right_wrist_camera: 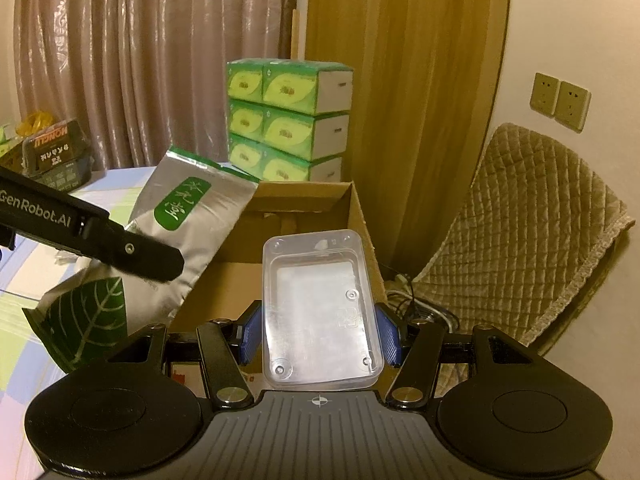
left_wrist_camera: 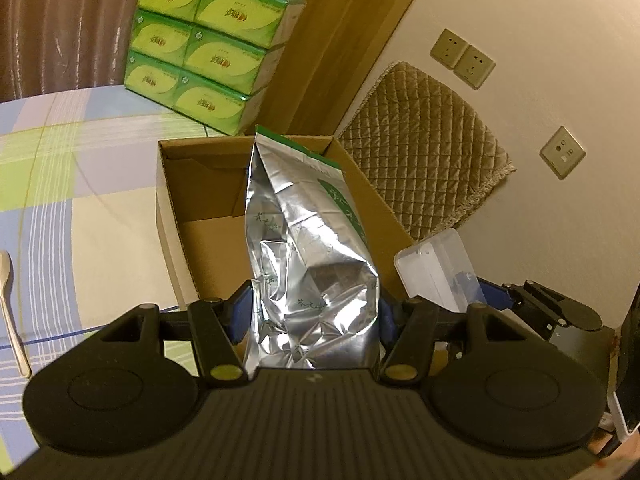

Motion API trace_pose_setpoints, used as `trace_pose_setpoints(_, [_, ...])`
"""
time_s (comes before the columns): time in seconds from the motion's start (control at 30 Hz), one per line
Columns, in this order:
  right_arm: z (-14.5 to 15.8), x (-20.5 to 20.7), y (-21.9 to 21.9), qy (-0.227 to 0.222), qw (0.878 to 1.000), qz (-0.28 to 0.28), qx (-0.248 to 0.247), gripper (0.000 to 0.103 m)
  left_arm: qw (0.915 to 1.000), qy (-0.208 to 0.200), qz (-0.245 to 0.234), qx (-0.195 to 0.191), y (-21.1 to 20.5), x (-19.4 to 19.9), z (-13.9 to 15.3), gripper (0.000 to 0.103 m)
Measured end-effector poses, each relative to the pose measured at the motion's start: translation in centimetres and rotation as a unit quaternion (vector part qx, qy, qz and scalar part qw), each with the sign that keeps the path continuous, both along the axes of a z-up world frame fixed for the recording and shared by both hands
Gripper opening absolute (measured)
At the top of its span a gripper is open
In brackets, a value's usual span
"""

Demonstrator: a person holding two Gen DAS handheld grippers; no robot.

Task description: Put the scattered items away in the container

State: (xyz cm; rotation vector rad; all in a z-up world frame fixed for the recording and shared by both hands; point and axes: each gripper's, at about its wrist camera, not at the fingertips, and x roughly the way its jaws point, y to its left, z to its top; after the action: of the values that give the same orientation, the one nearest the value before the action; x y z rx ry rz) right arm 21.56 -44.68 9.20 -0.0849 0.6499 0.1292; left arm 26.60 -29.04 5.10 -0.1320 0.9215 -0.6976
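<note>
A silver foil bag (left_wrist_camera: 304, 248) is being pinched near its base between the pads of the left gripper (left_wrist_camera: 316, 312), its top leaning out ahead of the jaws over the open cardboard box (left_wrist_camera: 208, 236). It looks light, crinkly and slippery, so a hold low on the filled part is judged safest. A clear plastic box (right_wrist_camera: 320, 308) is being clamped across its sides by the right gripper (right_wrist_camera: 320, 336); it seems stiff, light and smooth.
</note>
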Motion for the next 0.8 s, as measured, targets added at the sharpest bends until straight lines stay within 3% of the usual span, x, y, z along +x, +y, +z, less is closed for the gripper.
trace_pose_setpoints(0.8, [-1.1,3.3,0.5,0.004,1.0,0.001,-0.004,0.055,0.999,0.02,0.039,-0.003,0.1,2.7,-2.5,0.054])
